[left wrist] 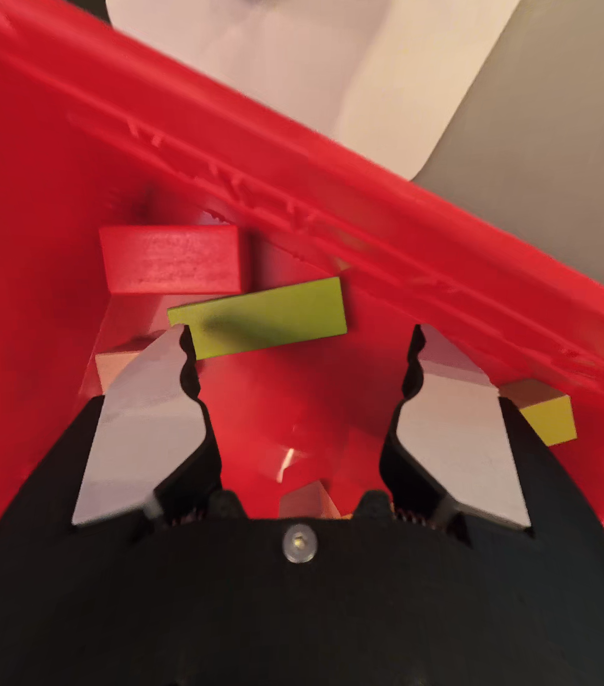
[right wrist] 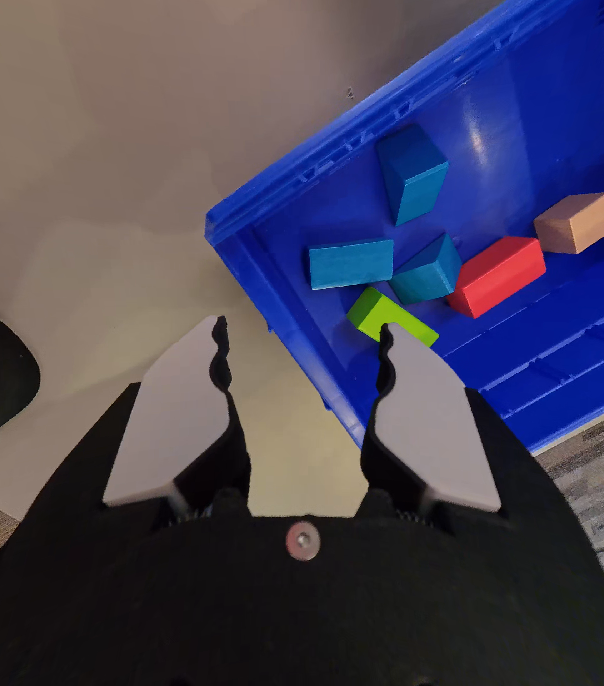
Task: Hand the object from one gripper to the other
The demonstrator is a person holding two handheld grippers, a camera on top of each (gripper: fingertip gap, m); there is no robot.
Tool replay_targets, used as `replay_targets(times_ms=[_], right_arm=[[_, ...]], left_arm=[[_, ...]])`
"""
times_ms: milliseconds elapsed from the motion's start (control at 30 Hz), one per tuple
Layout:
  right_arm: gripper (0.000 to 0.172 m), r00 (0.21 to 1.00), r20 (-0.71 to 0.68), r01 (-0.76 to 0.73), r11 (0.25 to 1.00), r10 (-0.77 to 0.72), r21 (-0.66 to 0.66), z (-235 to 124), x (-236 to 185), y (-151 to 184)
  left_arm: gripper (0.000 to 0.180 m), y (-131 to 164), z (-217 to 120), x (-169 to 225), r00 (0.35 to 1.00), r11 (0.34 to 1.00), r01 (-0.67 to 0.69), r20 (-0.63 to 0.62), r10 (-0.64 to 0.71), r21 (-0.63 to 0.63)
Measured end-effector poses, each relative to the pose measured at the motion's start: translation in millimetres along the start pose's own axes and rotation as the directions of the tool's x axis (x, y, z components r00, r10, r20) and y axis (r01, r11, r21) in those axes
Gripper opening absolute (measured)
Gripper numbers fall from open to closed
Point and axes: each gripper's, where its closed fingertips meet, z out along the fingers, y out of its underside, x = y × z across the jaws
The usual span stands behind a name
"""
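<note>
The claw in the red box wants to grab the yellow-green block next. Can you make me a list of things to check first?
1. Left gripper open wide: ok.
2. Left gripper holding nothing: ok.
3. Yellow-green block fully between the fingers: not ok, it lies past the tips.
4. Red block clear of it: cannot tell, they look close.
5. Right gripper open and empty, ready to receive: ok.
6. Right gripper near the red bin: not ok, it hangs by the blue bin.
</note>
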Motion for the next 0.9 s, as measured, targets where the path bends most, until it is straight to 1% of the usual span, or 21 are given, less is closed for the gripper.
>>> replay_targets(times_ms=[100, 167, 233, 267, 300, 333, 367, 400, 500, 633, 700, 767, 833, 900], right_arm=[[0.076, 1.0, 0.003, 0.008, 1.0, -0.008, 0.005, 1, -4, 0], [0.076, 1.0, 0.004, 0.012, 1.0, -0.012, 0.005, 1, -7, 1], [0.076, 1.0, 0.002, 0.016, 1.0, -0.016, 0.016, 0, -8, 1], [0.076, 1.0, 0.002, 0.015, 1.0, -0.015, 0.024, -1, -8, 1], [0.076, 1.0, 0.001, 0.014, 0.999, -0.014, 0.032, -2, -9, 1], [0.075, 1.0, 0.001, 0.014, 0.999, -0.014, 0.039, -3, -9, 1], [0.075, 1.0, 0.0, 0.015, 0.999, -0.015, 0.045, -4, -9, 1], [0.075, 1.0, 0.0, 0.015, 0.999, -0.015, 0.047, -4, -10, 1], [0.074, 1.0, -0.001, 0.016, 0.999, -0.016, 0.049, -3, -10, 2], [0.073, 1.0, 0.004, 0.012, 0.996, -0.013, 0.083, -8, -16, -2], [0.074, 1.0, -0.004, 0.011, 0.994, -0.011, 0.11, -15, -19, -4], [0.074, 1.0, -0.01, 0.006, 0.986, -0.004, 0.165, -25, -23, -12], [0.074, 1.0, -0.027, 0.015, 0.971, -0.009, 0.24, -39, -28, -25], [0.075, 1.0, -0.02, 0.019, 0.934, -0.012, 0.358, -57, -39, -48]], left_arm=[[0.116, -2, 7, -14, 0.998, 1.0, 0.001, 0.061, -0.002, 0.024], [0.125, -6, 10, -20, 0.995, 0.998, -0.002, 0.099, -0.004, 0.058], [0.125, -7, 13, -24, 0.992, 0.997, 0.001, 0.122, -0.01, 0.073], [0.124, -4, 16, -23, 0.994, 0.997, 0.013, 0.111, -0.021, 0.072], [0.122, 4, 21, -20, 0.995, 0.998, 0.041, 0.085, -0.045, 0.046], [0.117, 7, 25, -16, 0.995, 0.994, 0.095, 0.035, -0.097, 0.046], [0.119, 8, 25, -18, 0.991, 0.989, 0.131, 0.032, -0.133, 0.062], [0.113, 10, 23, -19, 0.988, 0.988, 0.142, 0.042, -0.145, 0.065], [0.103, 11, 21, -16, 0.987, 0.987, 0.152, 0.046, -0.154, 0.056], [0.103, 16, 17, -14, 0.983, 0.986, 0.166, 0.069, -0.168, 0.033], [0.103, 18, 9, -14, 0.98, 0.984, 0.171, 0.095, -0.176, 0.056], [0.103, 19, -7, -13, 0.975, 0.981, 0.168, 0.132, -0.18, 0.099], [0.103, 17, -28, -10, 0.968, 0.969, 0.171, 0.154, -0.199, 0.177], [0.103, 9, -52, 3, 0.973, 0.948, 0.136, 0.143, -0.183, 0.289]])
